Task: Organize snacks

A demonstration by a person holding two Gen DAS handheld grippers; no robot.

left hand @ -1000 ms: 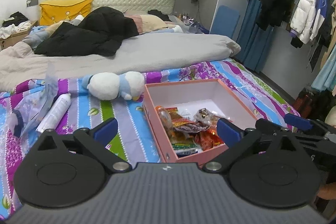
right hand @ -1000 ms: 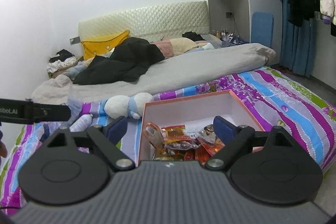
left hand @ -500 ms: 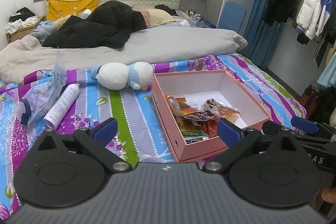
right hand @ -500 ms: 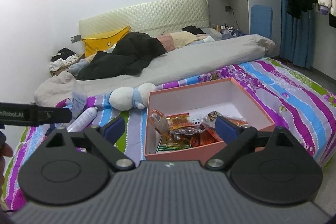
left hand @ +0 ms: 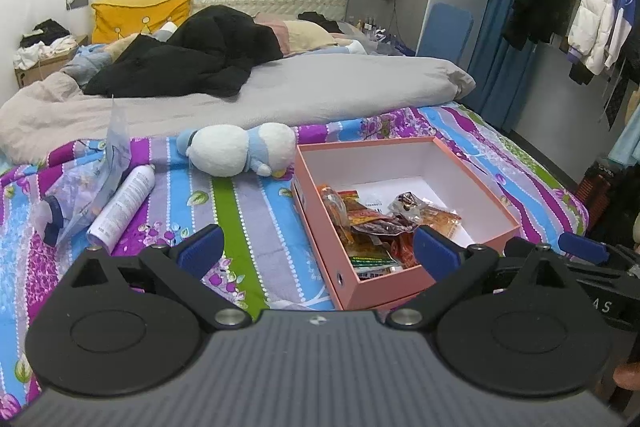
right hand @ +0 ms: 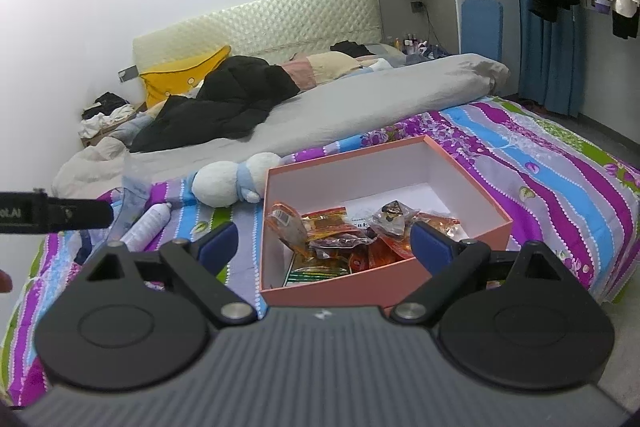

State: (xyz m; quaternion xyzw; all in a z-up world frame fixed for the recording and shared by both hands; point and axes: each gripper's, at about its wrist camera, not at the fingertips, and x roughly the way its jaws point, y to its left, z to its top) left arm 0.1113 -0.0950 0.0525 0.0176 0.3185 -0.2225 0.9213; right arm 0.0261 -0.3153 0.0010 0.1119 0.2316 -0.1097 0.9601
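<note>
Both claws, left gripper (left hand: 318,247) & right gripper (right hand: 324,241), were spread, empty; snack packets (right hand: 340,239) in box (right hand: 472,235) at 12 looked light, crinkly, slippery — pinch a sealed edge.

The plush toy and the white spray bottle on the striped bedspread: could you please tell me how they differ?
The plush toy is rounded, soft-looking and white with pale blue; the spray bottle is a slim, rigid-looking white cylinder with print. The plush toy lies right beside the pink box, while the spray bottle lies further left, next to clear packaging. Both lie on their sides on the bedspread, outside the box.
</note>
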